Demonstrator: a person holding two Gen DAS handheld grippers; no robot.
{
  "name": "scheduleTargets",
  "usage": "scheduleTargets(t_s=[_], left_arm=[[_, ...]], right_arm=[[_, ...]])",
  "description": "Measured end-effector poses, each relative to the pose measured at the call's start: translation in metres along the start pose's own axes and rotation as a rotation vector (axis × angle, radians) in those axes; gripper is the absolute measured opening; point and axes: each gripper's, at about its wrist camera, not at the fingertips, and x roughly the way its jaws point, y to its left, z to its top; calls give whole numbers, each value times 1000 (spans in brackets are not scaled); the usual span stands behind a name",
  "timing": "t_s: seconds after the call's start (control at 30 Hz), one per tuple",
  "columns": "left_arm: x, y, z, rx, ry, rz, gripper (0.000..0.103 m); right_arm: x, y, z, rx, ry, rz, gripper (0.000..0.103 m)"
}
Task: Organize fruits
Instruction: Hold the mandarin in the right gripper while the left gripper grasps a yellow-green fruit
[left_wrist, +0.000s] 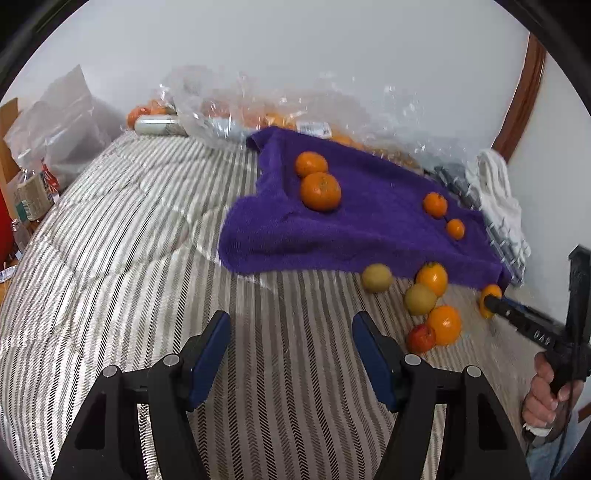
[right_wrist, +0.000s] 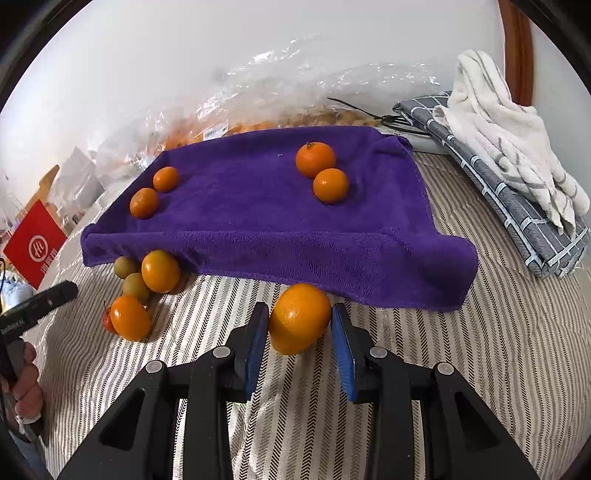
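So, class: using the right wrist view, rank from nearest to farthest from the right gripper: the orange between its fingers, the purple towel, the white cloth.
1. orange, between the right gripper fingers.
2. purple towel, just beyond.
3. white cloth, far right.

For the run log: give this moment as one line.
left gripper: open, idle | right gripper: around orange, contact unclear | purple towel: four oranges

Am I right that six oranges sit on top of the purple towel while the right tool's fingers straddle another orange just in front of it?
Not quite: four oranges sit on the purple towel, not six, in two pairs, as the right wrist view shows. The rest holds: the right gripper has its fingers either side of an orange just in front of the towel's edge.
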Motion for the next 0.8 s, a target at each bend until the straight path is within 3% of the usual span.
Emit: scheduleTargets(t_s=[0.2,0.43,0.57,0.7,0.73,0.8], left_arm=[[2,-2,-1,1,8,-26,66],[1,6,-1,-77,-14,-91,72],[2,0,0,-36,9,-69,72],[3,-16,0,45,83,17,71],[5,-22,2,65,113,45,69],[7,-30,7,78,132,25,61]], right_arm=[[1,1,-2,-2,-23,-17,32],[-2,-3,-3,5,-26,9,31],[4,2,-2,-15,14,13,31],[6,2,-2,-13,17,0,31],[5,1,-3,-8,9,-1,30],[2,-1,-3,9,-12,-3,30]])
